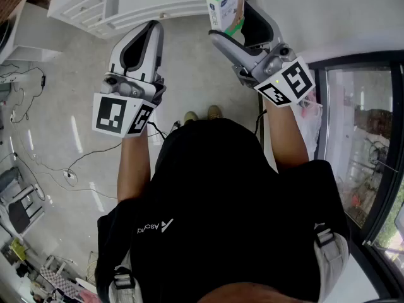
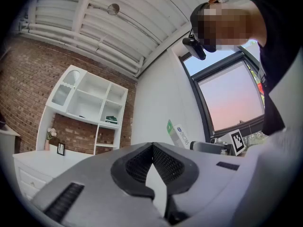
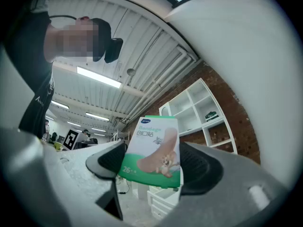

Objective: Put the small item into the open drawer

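Right tool [image 1: 237, 29] is gripping a flat, glossy green-and-white cardboard bandage box [image 1: 225, 4] between its ribbed black pads [image 3: 106, 162], holding it upright and angling slightly upward. Left tool [image 1: 140, 40] is hanging alongside, jaws pressed together with nothing in them, tilting up too.

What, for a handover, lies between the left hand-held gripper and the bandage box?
Bare air from left hand-held gripper to bandage box; head view shows only floor and white cabinet edge beneath.
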A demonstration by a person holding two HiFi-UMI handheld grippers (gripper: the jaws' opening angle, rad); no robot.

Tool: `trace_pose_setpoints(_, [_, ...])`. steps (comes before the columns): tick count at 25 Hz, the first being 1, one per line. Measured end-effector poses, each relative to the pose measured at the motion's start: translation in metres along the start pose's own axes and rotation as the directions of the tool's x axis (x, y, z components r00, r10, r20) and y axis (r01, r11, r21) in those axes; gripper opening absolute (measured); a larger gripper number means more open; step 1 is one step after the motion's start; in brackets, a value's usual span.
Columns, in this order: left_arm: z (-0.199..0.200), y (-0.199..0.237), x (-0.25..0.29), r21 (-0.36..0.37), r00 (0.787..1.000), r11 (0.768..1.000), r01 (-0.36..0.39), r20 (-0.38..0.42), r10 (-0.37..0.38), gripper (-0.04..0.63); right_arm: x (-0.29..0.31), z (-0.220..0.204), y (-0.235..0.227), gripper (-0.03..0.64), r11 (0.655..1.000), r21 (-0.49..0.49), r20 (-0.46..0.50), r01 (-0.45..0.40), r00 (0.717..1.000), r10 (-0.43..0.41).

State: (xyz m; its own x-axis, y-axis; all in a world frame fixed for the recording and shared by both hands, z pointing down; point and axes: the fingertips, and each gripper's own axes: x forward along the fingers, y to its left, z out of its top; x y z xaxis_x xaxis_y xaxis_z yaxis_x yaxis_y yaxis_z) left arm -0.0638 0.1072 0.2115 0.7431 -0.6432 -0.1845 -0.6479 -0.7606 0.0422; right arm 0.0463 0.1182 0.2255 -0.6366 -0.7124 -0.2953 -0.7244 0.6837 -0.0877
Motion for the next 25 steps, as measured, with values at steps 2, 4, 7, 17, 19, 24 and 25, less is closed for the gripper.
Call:
trace_pose_setpoints(2, [0.000, -0.001, 0.001, 0.001, 1.000, 1.000, 0.001, 0.000, -0.001, -0.002, 0.000, 0.000, -0.001, 0.359, 1.000, 0.001, 0.000, 0.000, 1.000, 0.000])
trace_pose_setpoints(4, [0.000, -0.001, 0.000, 0.000, 1.000, 1.000, 0.000, -0.001, 0.000, -0.002, 0.000, 0.000, -0.001, 0.359, 1.000, 0.006, 0.002, 0.002, 1.000, -0.002])
trace_pose_setpoints(7, [-0.002, 0.001, 0.000, -0.002, 1.000, 1.000, -0.005, -0.004, 0.005, -0.002, -0.001, -0.002, -0.003, 0.359, 1.000, 0.023, 0.010, 0.003, 1.000, -0.003])
trace_pose_setpoints(17, [-0.007, -0.002, 0.007, 0.011, 0.999, 1.000, -0.026, -0.018, 0.027, -0.002, -0.008, -0.003, -0.015, 0.359, 0.999, 0.036, 0.008, -0.007, 1.000, 0.007])
trace_pose_setpoints(19, [-0.006, -0.007, 0.012, 0.019, 0.999, 0.999, -0.036, -0.019, 0.037, -0.002, -0.013, 0.000, -0.020, 0.359, 0.999, 0.035, 0.007, -0.015, 1.000, 0.015])
trace_pose_setpoints(24, [-0.012, -0.018, 0.041, 0.037, 0.998, 0.997, -0.062, -0.023, 0.063, -0.002, -0.025, 0.002, -0.056, 0.359, 0.999, 0.016, -0.012, -0.038, 0.999, 0.038])
trace_pose_setpoints(25, [-0.014, -0.021, 0.047, 0.040, 0.997, 0.997, -0.067, -0.024, 0.068, -0.002, -0.027, 0.003, -0.064, 0.359, 0.999, 0.008, -0.017, -0.043, 0.999, 0.043])
